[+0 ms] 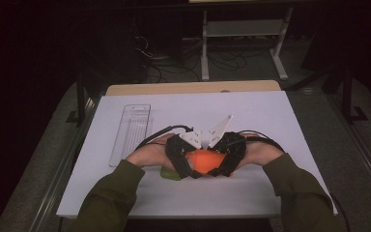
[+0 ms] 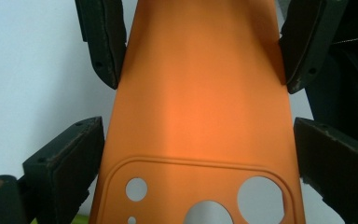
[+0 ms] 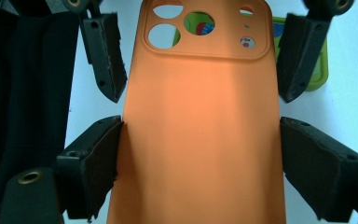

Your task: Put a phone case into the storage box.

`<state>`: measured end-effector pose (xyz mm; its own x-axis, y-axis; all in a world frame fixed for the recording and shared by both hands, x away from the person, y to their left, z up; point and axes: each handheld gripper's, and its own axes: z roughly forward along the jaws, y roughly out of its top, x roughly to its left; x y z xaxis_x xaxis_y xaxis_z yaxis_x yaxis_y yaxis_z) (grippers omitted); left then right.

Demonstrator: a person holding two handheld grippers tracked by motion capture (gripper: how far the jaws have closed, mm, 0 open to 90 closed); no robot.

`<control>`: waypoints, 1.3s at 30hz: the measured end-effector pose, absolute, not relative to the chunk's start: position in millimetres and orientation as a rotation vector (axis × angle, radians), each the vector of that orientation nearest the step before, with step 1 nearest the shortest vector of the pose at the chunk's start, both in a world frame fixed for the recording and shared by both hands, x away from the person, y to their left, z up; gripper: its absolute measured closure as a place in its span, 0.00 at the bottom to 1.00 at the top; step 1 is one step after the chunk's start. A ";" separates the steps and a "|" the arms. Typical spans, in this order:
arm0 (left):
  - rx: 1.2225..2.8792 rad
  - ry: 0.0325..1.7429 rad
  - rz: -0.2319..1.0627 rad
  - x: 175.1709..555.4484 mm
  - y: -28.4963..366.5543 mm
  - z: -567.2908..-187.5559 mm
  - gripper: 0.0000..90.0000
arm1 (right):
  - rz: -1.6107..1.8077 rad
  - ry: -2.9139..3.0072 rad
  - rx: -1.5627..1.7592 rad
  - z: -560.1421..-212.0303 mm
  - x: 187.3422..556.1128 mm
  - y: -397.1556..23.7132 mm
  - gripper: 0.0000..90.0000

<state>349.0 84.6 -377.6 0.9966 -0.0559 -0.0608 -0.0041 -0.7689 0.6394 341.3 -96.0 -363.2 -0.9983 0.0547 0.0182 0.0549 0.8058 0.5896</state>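
A person sits at a white table and holds a gripper in each hand. Both grippers meet in the middle of the table, near the person's edge.

Between them is an orange phone case. It is soft-looking and has a raised block with round camera holes at one end.

The left gripper comes at the case from the end with the camera holes. Its black jaws stand on both long sides of the case. The pads sit right at the case's edges, but I cannot tell if they press on it.

The right gripper comes from the other end. Its pads are against both long sides of the case, and it looks like it grips the case.

Under the camera end of the case lies a green thing with rounded corners. A bit of it peeks out by the left hand in the high view.

A clear plastic tray lies on the table to the left, well apart from the case.
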 end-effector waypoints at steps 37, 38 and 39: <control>2.473 0.050 -0.076 350.7 89.1 -382.2 0.17 | -1.087 -2.969 -0.273 -357.9 344.2 -123.1 0.04; 2.472 0.074 -0.064 351.0 90.0 -382.2 0.17 | -1.120 -2.976 -0.269 -357.9 345.9 -126.0 0.04; 2.465 0.103 -0.062 351.2 91.0 -382.6 0.17 | -1.140 -2.973 -0.292 -358.1 346.3 -129.0 0.03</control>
<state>351.2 91.0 -382.6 0.9958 0.0590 -0.0707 0.0902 -0.7781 0.6216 346.3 -129.0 -358.1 -0.9817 0.1898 0.0129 0.1498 0.7294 0.6675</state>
